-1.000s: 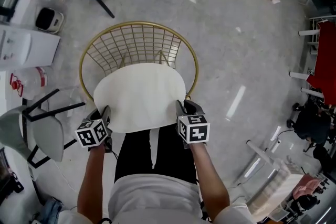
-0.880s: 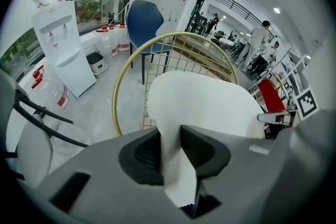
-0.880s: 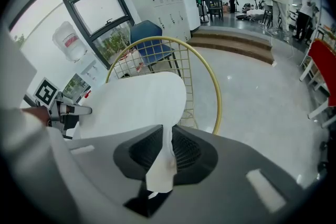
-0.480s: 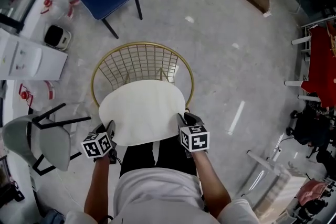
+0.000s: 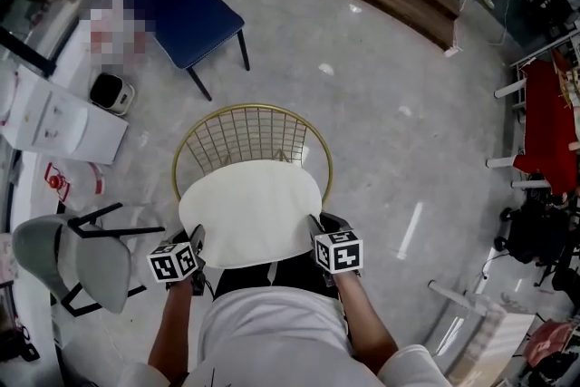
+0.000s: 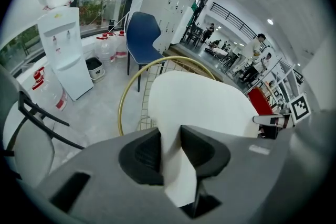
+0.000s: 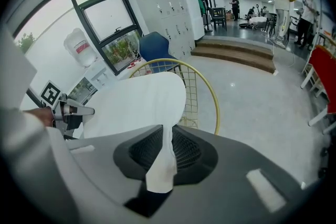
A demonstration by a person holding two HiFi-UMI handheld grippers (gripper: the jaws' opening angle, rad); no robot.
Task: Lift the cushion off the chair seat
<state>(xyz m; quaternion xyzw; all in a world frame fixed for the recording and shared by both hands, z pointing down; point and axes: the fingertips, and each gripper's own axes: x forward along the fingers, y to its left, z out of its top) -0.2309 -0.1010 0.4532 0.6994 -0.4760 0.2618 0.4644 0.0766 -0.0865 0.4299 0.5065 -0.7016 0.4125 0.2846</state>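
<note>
Cream, smooth oval cushion above gold wire chair.

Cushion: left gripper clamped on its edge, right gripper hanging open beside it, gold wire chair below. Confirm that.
Wrong on the right gripper: the right gripper view shows its jaws shut on the cushion edge, not open. The left gripper is clamped on it too, with the gold wire chair below.
</note>
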